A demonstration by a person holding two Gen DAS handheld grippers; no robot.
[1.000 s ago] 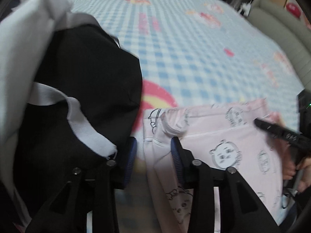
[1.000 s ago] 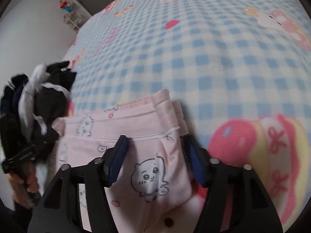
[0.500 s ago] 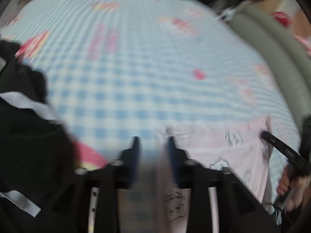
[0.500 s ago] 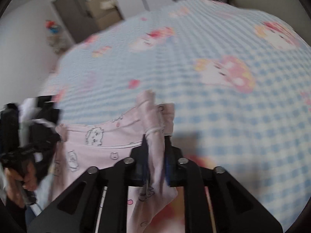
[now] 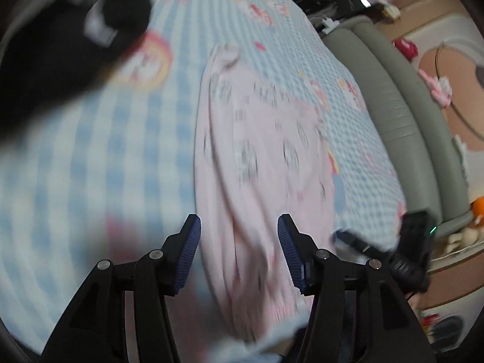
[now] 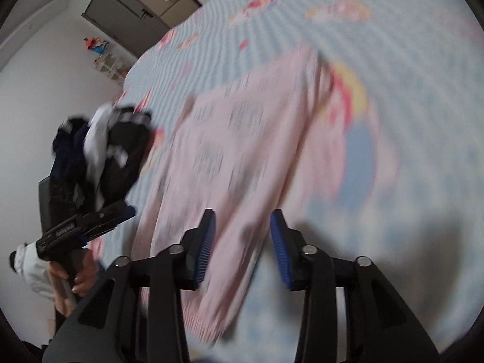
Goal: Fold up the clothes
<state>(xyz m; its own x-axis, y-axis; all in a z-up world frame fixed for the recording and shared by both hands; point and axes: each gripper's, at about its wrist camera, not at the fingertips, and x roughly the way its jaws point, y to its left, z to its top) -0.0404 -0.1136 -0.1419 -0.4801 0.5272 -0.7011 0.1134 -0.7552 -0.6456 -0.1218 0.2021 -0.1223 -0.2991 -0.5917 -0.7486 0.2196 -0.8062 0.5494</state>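
Pink garment (image 5: 260, 157) lies long, flat on bed (image 5: 90, 157), near edge. Left tongs (image 5: 239, 242) + right tongs (image 6: 242, 242) wide, holding nothing. Risk: blurred frames, fast swing could snag cloth; overhang may slide off; dark pile (image 6: 99, 151) close.

Soft matt pink cloth garment (image 5: 257, 157)

We are looking at a home bedroom: a bed (image 5: 90, 157) is wearing a blue checked cartoon blanket (image 6: 378, 15), a grey padded bedframe (image 5: 393, 115) is curving alongside, and a cupboard (image 6: 121, 9) is standing against white walls.
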